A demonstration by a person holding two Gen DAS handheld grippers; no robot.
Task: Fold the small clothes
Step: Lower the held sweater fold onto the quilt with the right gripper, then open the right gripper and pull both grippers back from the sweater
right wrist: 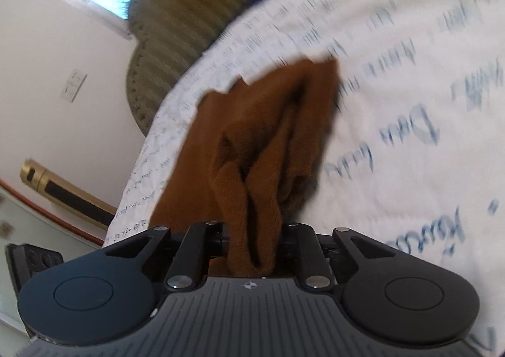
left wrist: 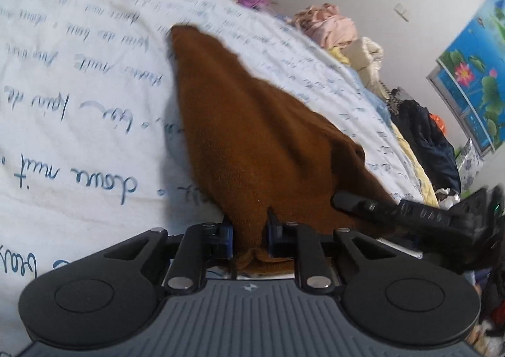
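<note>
Left wrist view: left tongs [left wrist: 249, 231] pinching one edge of a brown knit garment [left wrist: 252, 123], which runs away from them across the bed.
Right wrist view: right tongs [right wrist: 252, 243] pressed onto a bunched, creased edge of the same garment [right wrist: 252, 142].
Garment's place: lifted at its near edge by both tongs, its far end trailing over a white bedsheet [left wrist: 79, 89] printed with blue script; whether that end touches the sheet is lost to blur.
Step in hand, as judged: carrying the held edge over for a fold. Done well, both tongs keep level and equally taut, so the bunched right side smooths before it is laid down.
Beyond, far right: loose clothes [left wrist: 331, 26] heaped along the bed's edge.
Containers: none visible in either view.
</note>
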